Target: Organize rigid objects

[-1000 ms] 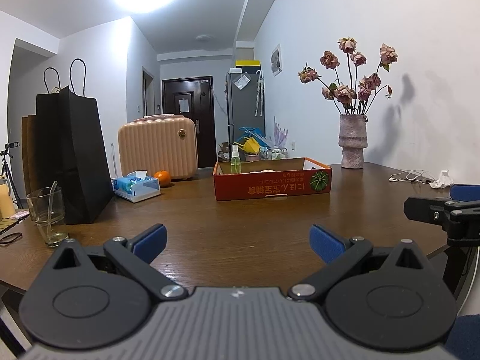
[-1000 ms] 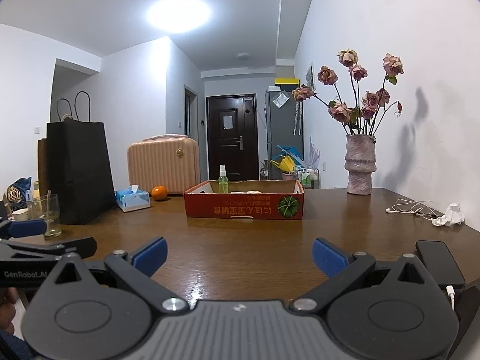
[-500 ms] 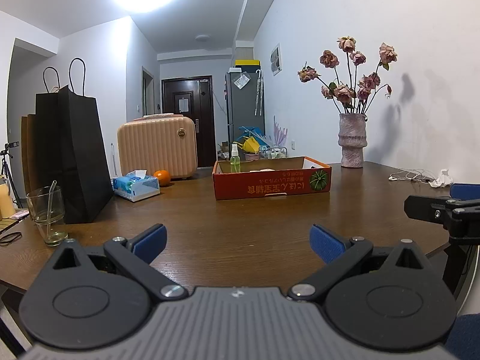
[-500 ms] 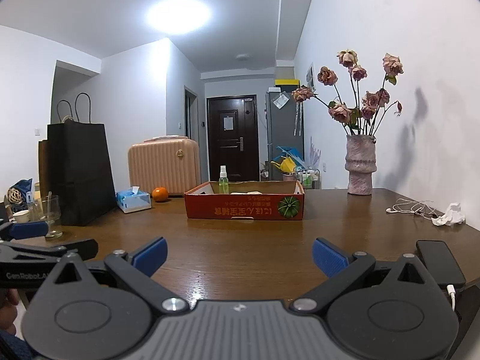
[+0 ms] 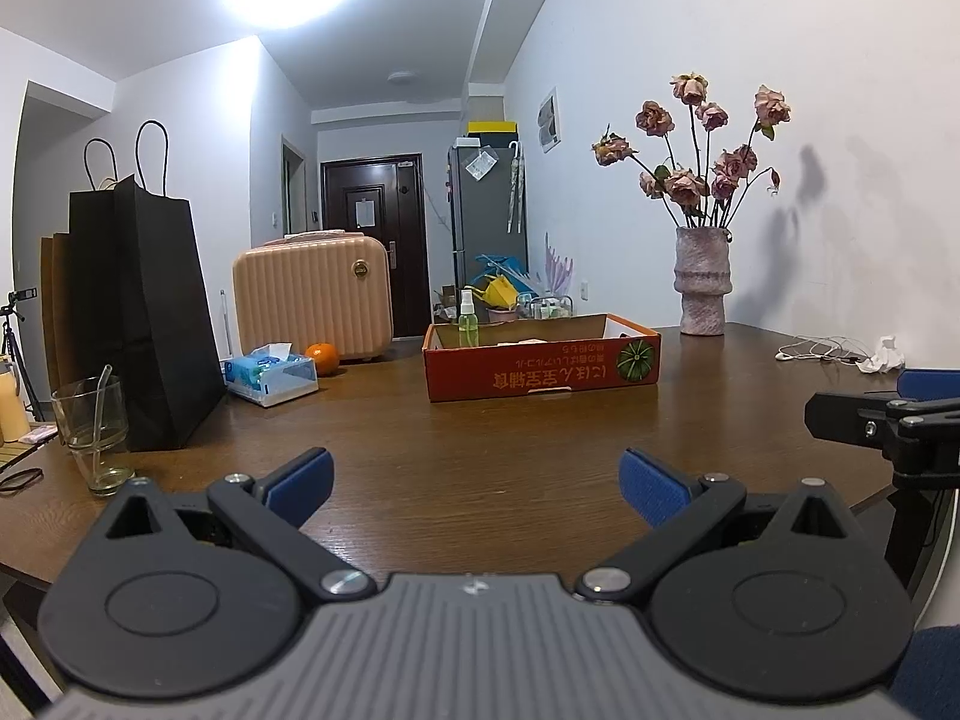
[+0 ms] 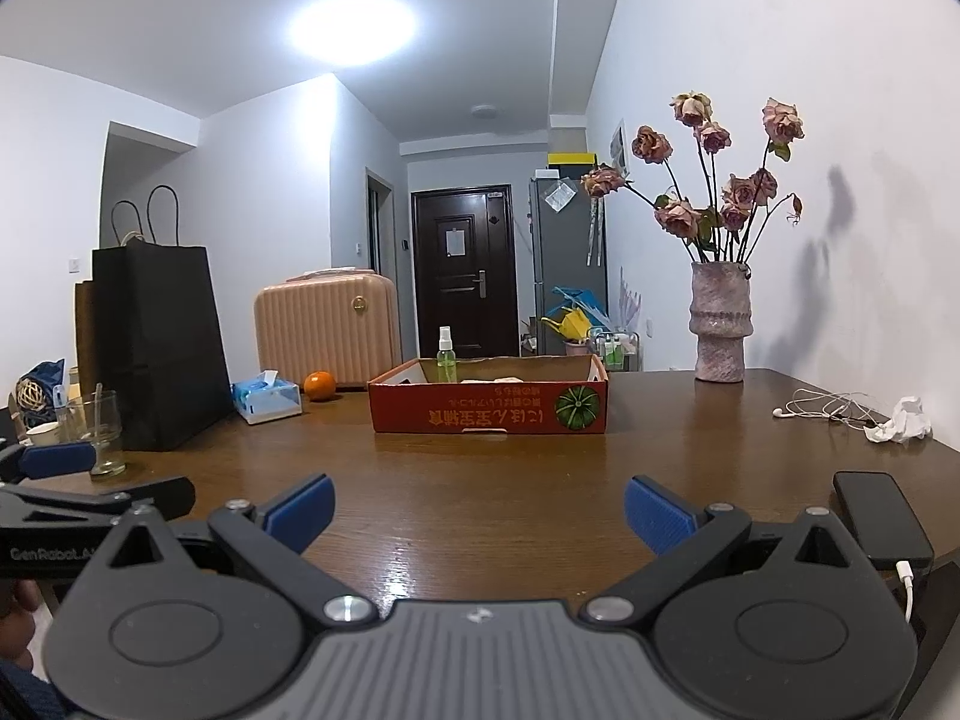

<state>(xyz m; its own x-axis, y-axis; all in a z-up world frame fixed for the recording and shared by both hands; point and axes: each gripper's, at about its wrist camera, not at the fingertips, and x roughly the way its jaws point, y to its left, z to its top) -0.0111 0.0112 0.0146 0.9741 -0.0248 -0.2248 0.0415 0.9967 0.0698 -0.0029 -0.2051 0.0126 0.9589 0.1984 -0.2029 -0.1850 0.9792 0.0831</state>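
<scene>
Both grippers sit low at the near table edge, empty: left gripper and right gripper each have the jaws spread wide with nothing between the blue pads, only bare wooden table ahead. Red cardboard box stands mid-table, well ahead of both, open top, long side facing us. Spray bottle stands upright at the box's back left corner; can't tell whether it's inside or just behind the far wall. Something pale lies flat inside, too small to name. Loose rigid candidates outside the box: orange and tissue box left of it, drinking glass with a straw near the black paper bag, phone on a charging cable at the right edge just beside the right gripper. Vase of dried roses stands back right, earbuds cable and crumpled tissue right of centre. Scene fits either end: a box already partly filled, or one waiting for more, so I won't call a target. Judgement on technique for whatever goes next: approach level, centre the item between the pads, close on the widest flat faces. Phone is thin, lying flat and tethered, so it likely needs an edge pinch and slack in the cable. Glass is slippery and top-heavy with the straw; grip low. Keep clear of the vase.
</scene>
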